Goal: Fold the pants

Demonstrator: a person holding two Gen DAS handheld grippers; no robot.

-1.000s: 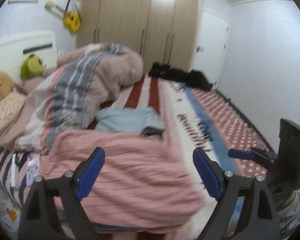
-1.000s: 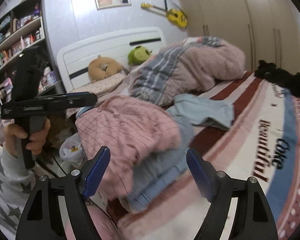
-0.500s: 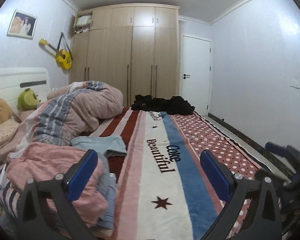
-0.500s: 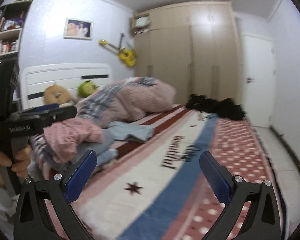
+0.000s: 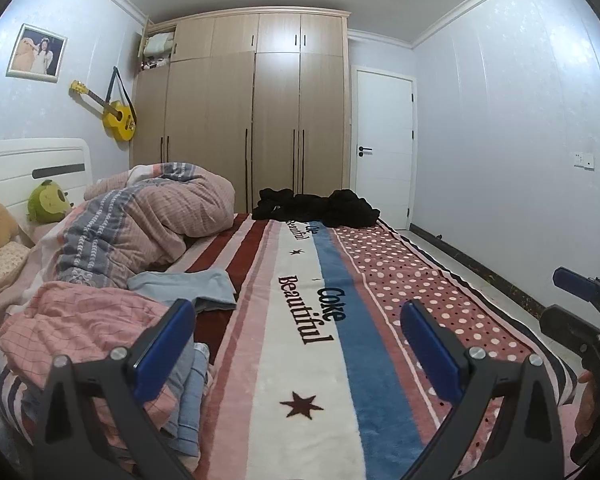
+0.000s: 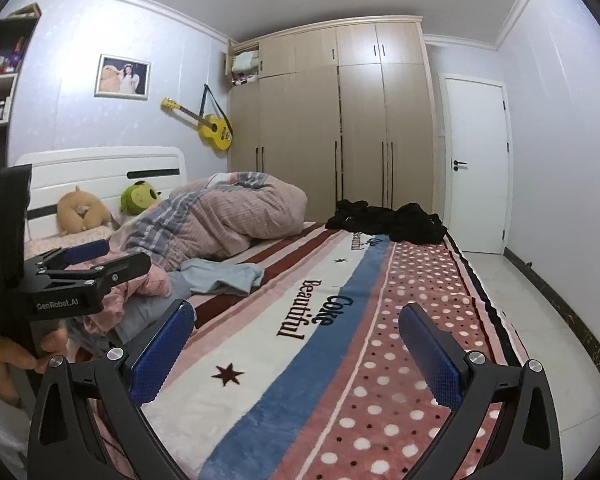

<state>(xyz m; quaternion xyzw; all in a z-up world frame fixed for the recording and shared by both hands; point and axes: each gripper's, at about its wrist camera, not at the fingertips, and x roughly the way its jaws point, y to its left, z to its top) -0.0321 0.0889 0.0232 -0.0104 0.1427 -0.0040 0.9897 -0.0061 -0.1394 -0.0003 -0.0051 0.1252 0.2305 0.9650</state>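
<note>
Both hand-held grippers, left (image 5: 296,336) and right (image 6: 296,338), hover released and empty over the bed (image 5: 300,380), likely eyeing the black pants (image 5: 320,208) at twelve o'clock.

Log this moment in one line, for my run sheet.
left gripper: open, empty | right gripper: open, empty | black clothes: far bed end, untouched
</note>
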